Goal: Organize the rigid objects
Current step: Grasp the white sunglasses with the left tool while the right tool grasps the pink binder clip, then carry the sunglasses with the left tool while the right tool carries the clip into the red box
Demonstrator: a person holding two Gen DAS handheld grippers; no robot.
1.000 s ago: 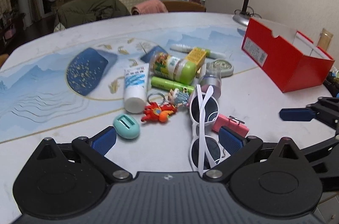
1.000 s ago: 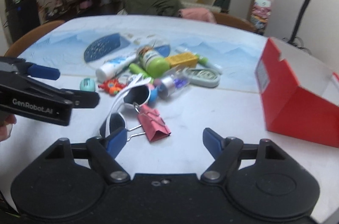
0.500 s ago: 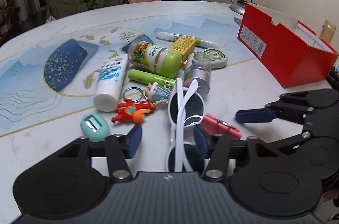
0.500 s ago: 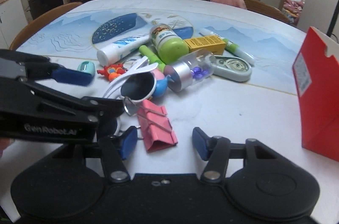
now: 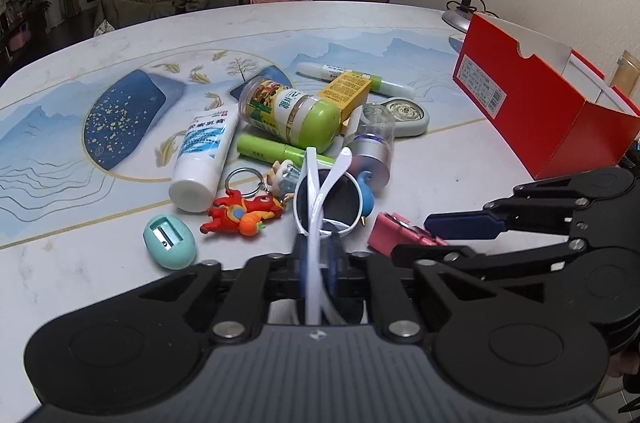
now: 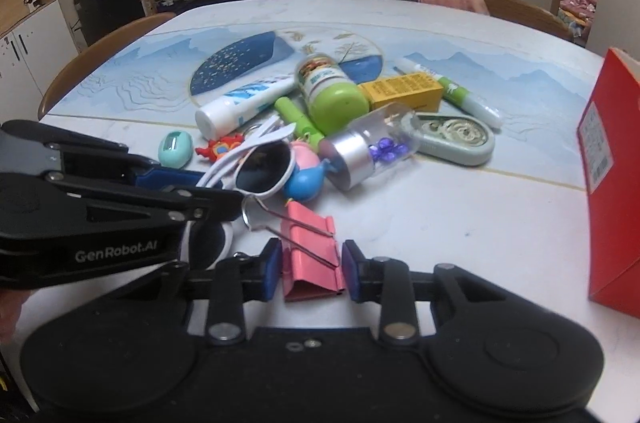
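A: Since a second ago both pairs of jaws, then spread wide, have come in, and the pile sits nearer each camera.

B: Start with the left wrist view.

A: The left gripper point(image 5: 316, 259) is pinched tight on the folded white arms of the sunglasses point(image 5: 326, 199), the blue pads hard against them. Just beyond lie a teal sharpener point(image 5: 170, 242), a red keychain figure point(image 5: 242, 211), a white tube point(image 5: 204, 153) with blue print I cannot read, and a green-capped bottle point(image 5: 296, 113). The red box point(image 5: 532, 103) stands open at the right (its white barcode label is too small to read). The table point(image 5: 100, 279) carries a blue mountain print.

B: And the other tool there?

A: The right gripper point(image 5: 440, 237) reaches in from the right over the pink binder clip point(image 5: 394, 233).

B: Right wrist view?

A: The right gripper point(image 6: 310, 269) is closing, its pads at either side of the pink binder clip point(image 6: 314, 263), apparently just touching. The left gripper point(image 6: 200, 189) crosses from the left; its body reads "GenRobot.AI". The sunglasses point(image 6: 264, 169) lie at its tip. Further back are a clear vial point(image 6: 372, 147) with purple beads, a yellow carton point(image 6: 400, 91) with unreadable print, and the red box point(image 6: 612, 183).
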